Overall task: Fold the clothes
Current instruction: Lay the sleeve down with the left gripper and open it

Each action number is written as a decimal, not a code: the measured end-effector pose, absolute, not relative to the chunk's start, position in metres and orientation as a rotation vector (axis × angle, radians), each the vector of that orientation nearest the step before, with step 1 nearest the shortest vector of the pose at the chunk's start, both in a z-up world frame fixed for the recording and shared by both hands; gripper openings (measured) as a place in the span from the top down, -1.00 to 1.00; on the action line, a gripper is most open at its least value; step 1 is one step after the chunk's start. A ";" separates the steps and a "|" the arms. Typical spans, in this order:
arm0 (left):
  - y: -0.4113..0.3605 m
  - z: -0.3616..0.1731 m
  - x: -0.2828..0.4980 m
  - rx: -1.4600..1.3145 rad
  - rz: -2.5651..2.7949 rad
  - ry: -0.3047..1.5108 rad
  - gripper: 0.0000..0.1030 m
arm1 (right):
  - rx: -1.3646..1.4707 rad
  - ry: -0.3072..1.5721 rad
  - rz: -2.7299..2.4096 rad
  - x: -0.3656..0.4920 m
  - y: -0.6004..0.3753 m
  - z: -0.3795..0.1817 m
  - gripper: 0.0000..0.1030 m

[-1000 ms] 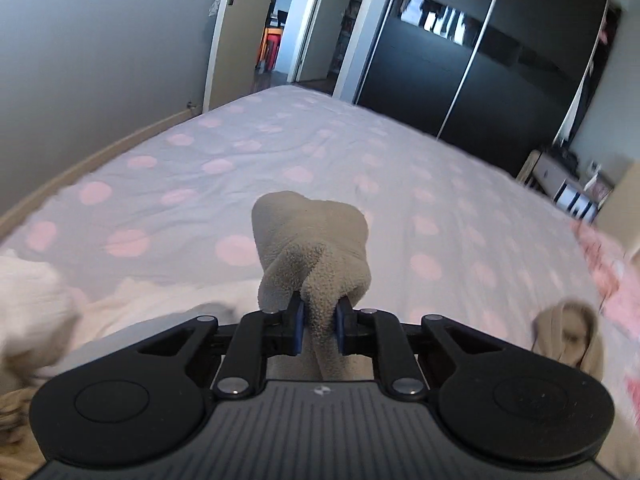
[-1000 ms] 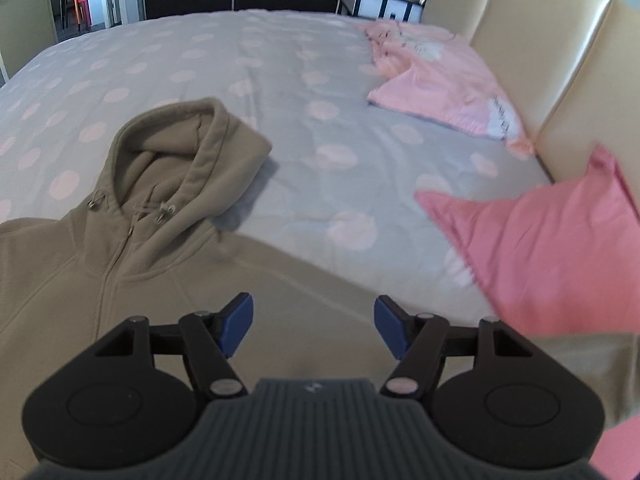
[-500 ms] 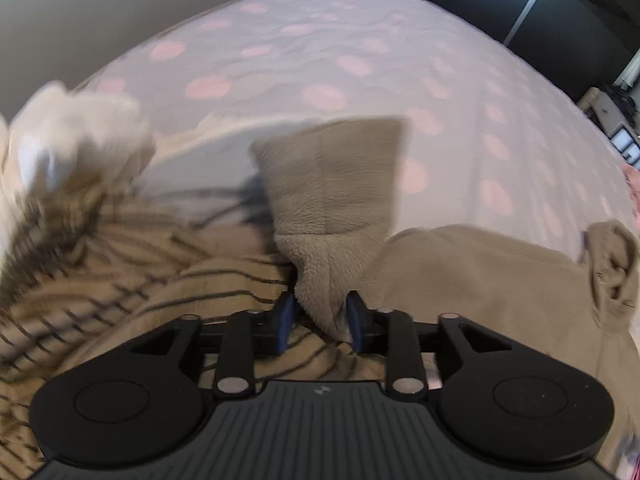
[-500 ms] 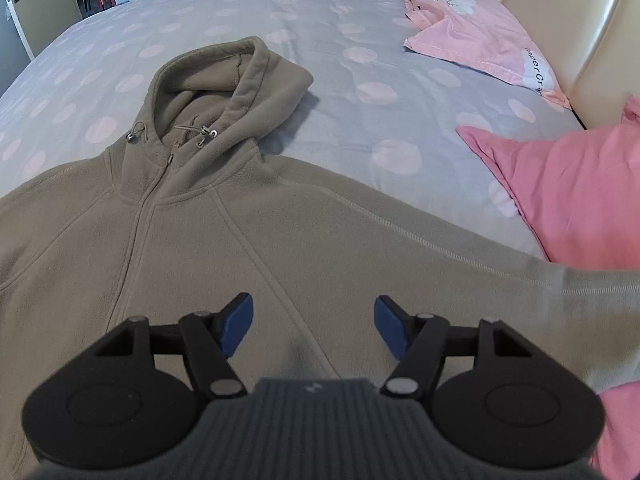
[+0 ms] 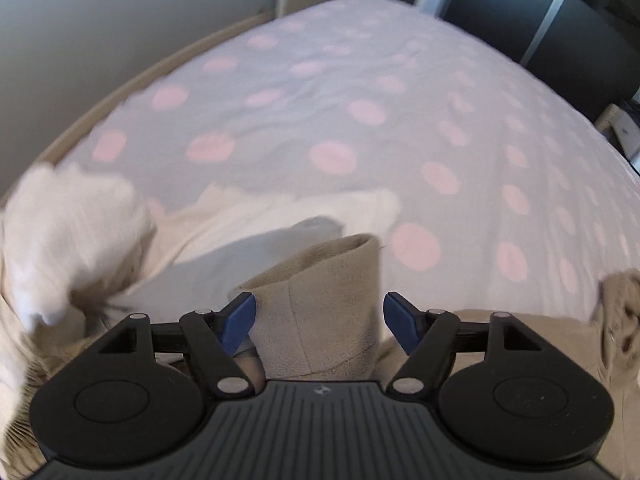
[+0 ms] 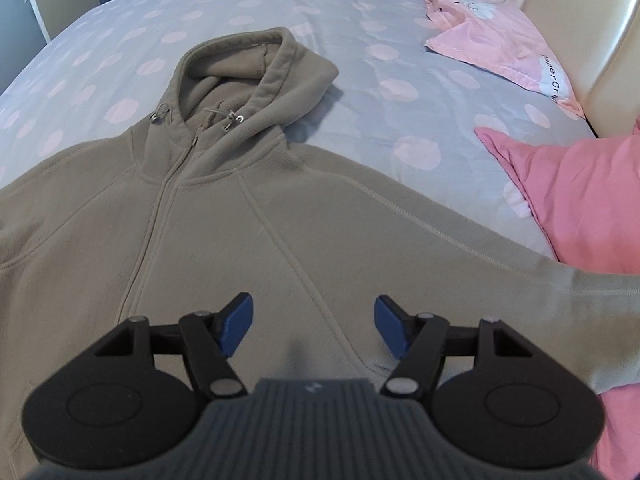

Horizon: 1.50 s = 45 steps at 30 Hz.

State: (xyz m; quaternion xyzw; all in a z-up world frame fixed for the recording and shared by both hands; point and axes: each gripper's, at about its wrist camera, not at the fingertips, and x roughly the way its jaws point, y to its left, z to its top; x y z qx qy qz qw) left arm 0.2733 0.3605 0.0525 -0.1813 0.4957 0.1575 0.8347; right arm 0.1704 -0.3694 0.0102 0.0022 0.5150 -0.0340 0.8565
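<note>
A beige fleece zip hoodie (image 6: 248,216) lies front-up and spread on the bed, hood away from me, its right sleeve (image 6: 580,296) stretched over a pink pillow. My right gripper (image 6: 314,322) hovers open and empty over its chest. In the left wrist view my left gripper (image 5: 320,322) is open, and the hoodie's left sleeve cuff (image 5: 324,300) lies loose between the blue pads (image 5: 239,322), touching neither clearly. The hood (image 5: 620,320) shows at the right edge.
The bed has a grey cover with pink dots (image 5: 360,128). A cream and white pile of clothes (image 5: 72,240) lies left of the left gripper. Pink pillows (image 6: 580,192) and a pink garment (image 6: 492,36) lie on the right by the cream headboard (image 6: 592,32).
My left gripper has opened and let go of the sleeve cuff, which now rests on the bed. My right gripper moved back a little over the hoodie, still open.
</note>
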 end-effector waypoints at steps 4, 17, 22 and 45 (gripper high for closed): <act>0.381 0.047 0.264 -0.504 0.316 0.998 0.54 | -0.007 1.088 -0.071 0.172 -0.365 0.011 -0.35; 0.417 0.090 0.179 -0.452 0.323 0.558 0.68 | 0.002 1.081 -0.001 0.179 -0.337 0.006 -0.35; 0.431 0.037 0.188 -0.471 0.401 0.741 0.57 | 0.004 1.085 0.006 0.171 -0.335 0.006 -0.35; 0.408 0.029 0.209 -0.211 0.489 0.788 0.20 | 0.166 1.153 -0.050 0.110 -0.361 -0.053 -0.36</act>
